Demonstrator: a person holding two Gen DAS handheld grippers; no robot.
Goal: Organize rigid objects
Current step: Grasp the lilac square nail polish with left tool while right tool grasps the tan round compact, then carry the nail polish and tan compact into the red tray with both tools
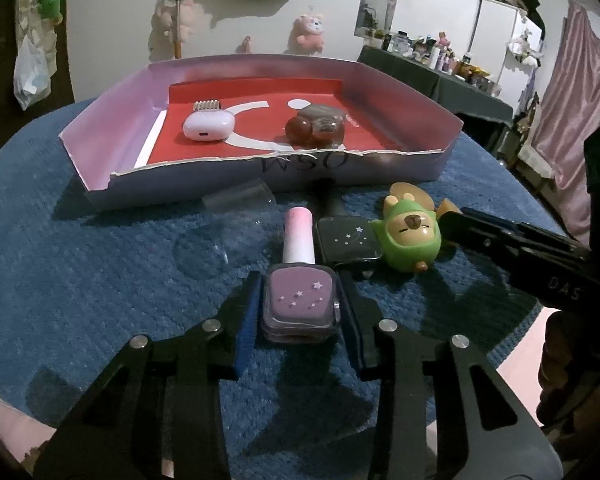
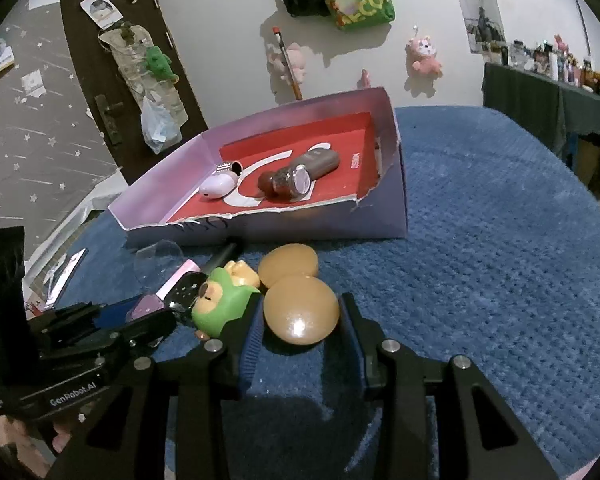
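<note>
A purple nail-polish bottle point(image 1: 300, 304) with a pink cap lies on the blue towel between the fingers of my left gripper point(image 1: 300, 312), which close on its sides. Beside it lie a black star-patterned bottle point(image 1: 348, 240) and a green bear toy point(image 1: 408, 240) with tan round wings. In the right wrist view my right gripper point(image 2: 300, 320) straddles one tan wing point(image 2: 300, 308) of the bear toy point(image 2: 216, 300), fingers close to it on both sides. A shallow cardboard tray point(image 1: 140, 128) behind holds a white shaver point(image 1: 208, 122) and brown bottles point(image 1: 316, 126).
A clear plastic cup point(image 1: 220, 224) lies on its side in front of the tray. The blue towel point(image 2: 500, 240) covers a round table. Plush toys and bags hang on the wall behind. A cluttered dark shelf point(image 1: 440, 68) stands at the right.
</note>
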